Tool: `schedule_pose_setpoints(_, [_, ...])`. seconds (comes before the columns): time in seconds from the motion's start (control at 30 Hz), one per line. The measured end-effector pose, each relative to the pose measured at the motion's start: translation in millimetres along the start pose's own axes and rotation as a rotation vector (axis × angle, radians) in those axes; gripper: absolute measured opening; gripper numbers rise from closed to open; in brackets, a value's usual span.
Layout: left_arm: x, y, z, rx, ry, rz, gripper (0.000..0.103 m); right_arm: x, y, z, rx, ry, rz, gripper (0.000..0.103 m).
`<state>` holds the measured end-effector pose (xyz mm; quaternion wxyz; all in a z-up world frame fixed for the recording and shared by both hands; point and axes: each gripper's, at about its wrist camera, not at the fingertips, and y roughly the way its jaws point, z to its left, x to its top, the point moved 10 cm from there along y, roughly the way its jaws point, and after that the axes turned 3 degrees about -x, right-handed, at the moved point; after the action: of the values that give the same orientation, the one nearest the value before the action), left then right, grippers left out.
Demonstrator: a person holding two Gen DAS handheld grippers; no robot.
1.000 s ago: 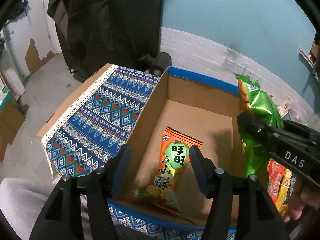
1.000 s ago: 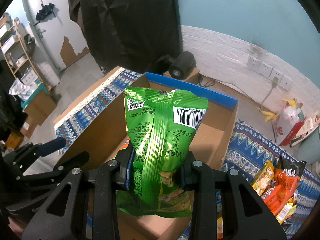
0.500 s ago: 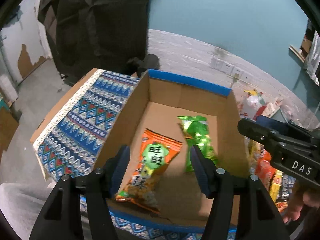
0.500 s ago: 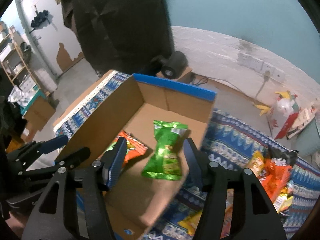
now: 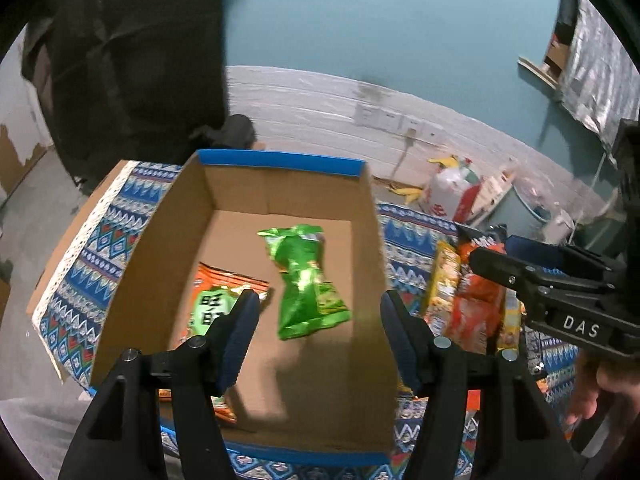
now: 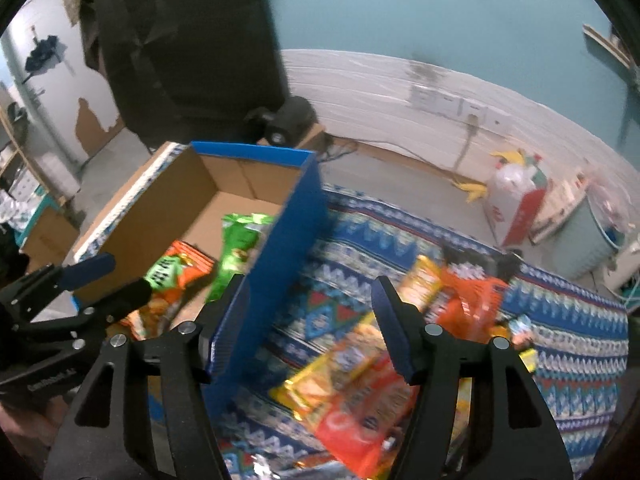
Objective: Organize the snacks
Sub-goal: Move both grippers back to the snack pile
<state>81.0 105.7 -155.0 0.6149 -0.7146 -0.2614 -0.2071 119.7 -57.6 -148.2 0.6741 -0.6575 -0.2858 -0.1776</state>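
A blue, red and white patterned woven cloth (image 6: 560,344) covers the surface. On it stands an open brown cardboard box with blue outer walls (image 5: 280,160); its blue right wall (image 6: 276,264) rises between the right gripper (image 6: 310,316) and the box floor. Inside lie a shiny green snack bag (image 5: 304,280) and, just left of it, an orange snack bag with a green label (image 5: 216,300). Loose orange and yellow snack packets (image 6: 360,380) are heaped on the cloth beside the box. The left gripper (image 5: 316,336) hangs over the box, fingers spread, empty; the right one is likewise spread above the heap.
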Motion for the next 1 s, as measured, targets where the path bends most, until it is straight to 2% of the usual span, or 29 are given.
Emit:
schedule_pose_setpoints(0.53, [-20.3, 28.0, -99.1, -0.041, 0.219, 0.082, 0.066, -60.3, -30.2, -111.0, -0.115, 0.137, 0.041, 0.064])
schedule_pose_setpoints(0.77, [-28.1, 41.1, -129.4, -0.061, 0.274, 0.100, 0.066, -88.4, -35.0, -154.7, -0.155, 0.196, 0.069, 0.064])
schedule_pose_setpoints(1.0, [-30.7, 62.0, -142.3, -0.067, 0.281, 0.126, 0.067, -121.7, -28.3, -180.4, -0.158, 0.244, 0.126, 0.064])
